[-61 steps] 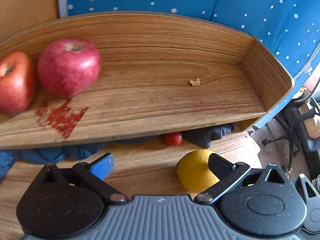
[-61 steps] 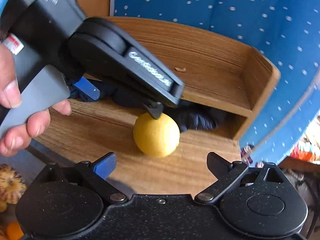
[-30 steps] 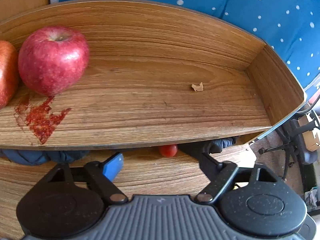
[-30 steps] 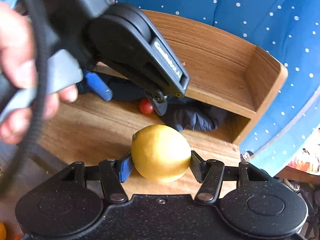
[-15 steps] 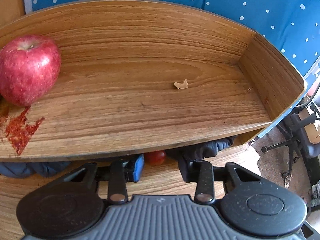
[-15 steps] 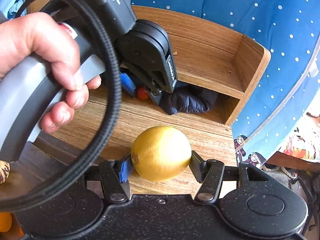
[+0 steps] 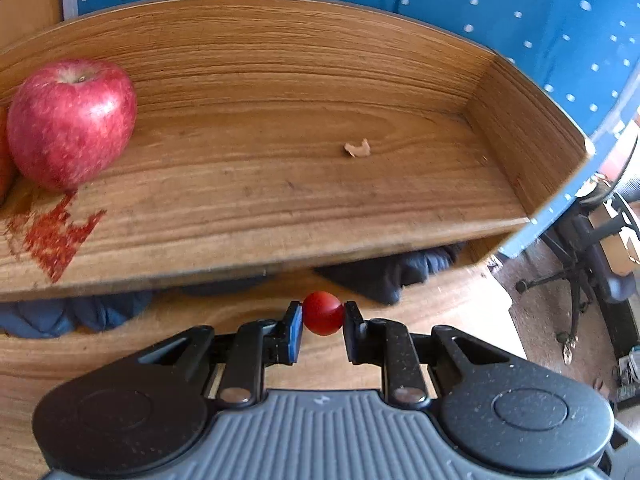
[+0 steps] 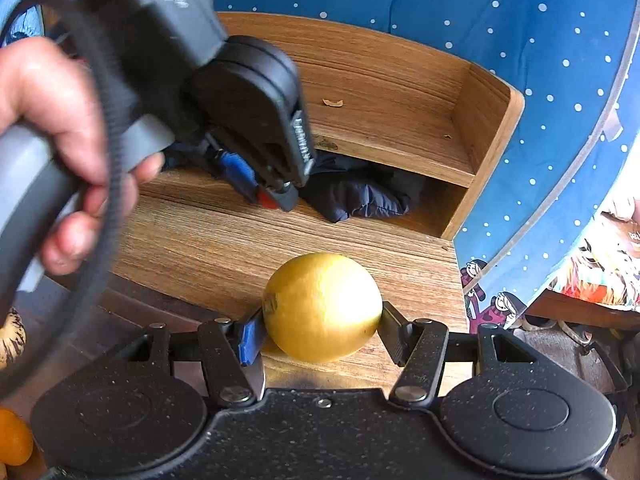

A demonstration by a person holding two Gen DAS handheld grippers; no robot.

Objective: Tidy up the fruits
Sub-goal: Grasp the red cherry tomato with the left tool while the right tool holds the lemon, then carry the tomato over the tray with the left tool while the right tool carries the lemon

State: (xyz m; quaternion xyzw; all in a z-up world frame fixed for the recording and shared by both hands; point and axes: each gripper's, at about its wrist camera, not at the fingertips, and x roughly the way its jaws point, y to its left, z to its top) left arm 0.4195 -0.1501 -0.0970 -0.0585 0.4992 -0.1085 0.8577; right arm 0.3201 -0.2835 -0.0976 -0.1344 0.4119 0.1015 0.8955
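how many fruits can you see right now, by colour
red: 2, the apple and the small red fruit
yellow: 1, the lemon
orange: 1, an orange fruit at the frame edge
total: 4; a sliver beside the apple is unclear

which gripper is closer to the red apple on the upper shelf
Left. The left gripper, shut on a cherry tomato, sits just below the shelf holding the red apple. The right gripper, holding the lemon, is farther back.

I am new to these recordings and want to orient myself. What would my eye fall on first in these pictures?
Probably the round yellow lemon, clamped between the right gripper fingers above the lower wooden board. Next, the small red cherry tomato pinched by the left gripper, and the big red apple at the left of the upper wooden shelf.
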